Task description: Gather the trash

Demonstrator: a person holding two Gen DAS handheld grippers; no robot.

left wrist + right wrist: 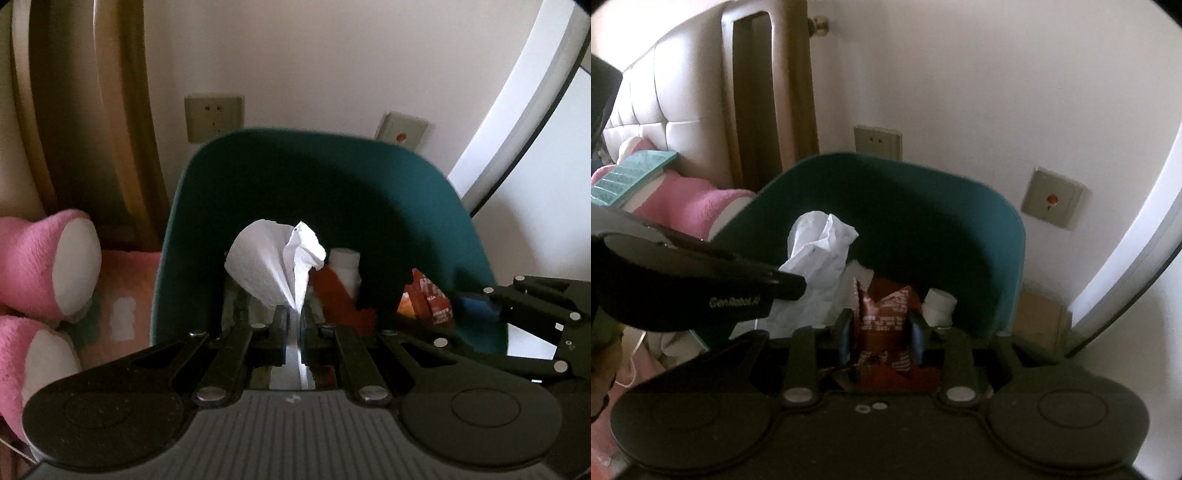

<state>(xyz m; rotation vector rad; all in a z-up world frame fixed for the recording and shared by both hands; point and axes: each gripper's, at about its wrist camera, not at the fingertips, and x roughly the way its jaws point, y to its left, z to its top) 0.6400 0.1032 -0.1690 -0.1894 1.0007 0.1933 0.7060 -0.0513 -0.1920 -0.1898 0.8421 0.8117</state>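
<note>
A dark green trash bin (332, 177) stands against the wall, also in the right wrist view (923, 206). My left gripper (293, 314) is shut on a crumpled white tissue (273, 262) and holds it over the bin's mouth; the tissue also shows in the right wrist view (816, 254). My right gripper (882, 325) is shut on a red snack wrapper (884, 314) over the bin, also in the left wrist view (428, 299). A white bottle (345, 264) and red packaging (336, 295) lie inside the bin.
Pink plush slippers (48, 266) lie left of the bin. Wall sockets (214, 116) and a switch plate (1052, 199) are behind it. A padded headboard (665, 107) and a brown curtain (798, 92) stand at the left. A cardboard box (1039, 321) sits right of the bin.
</note>
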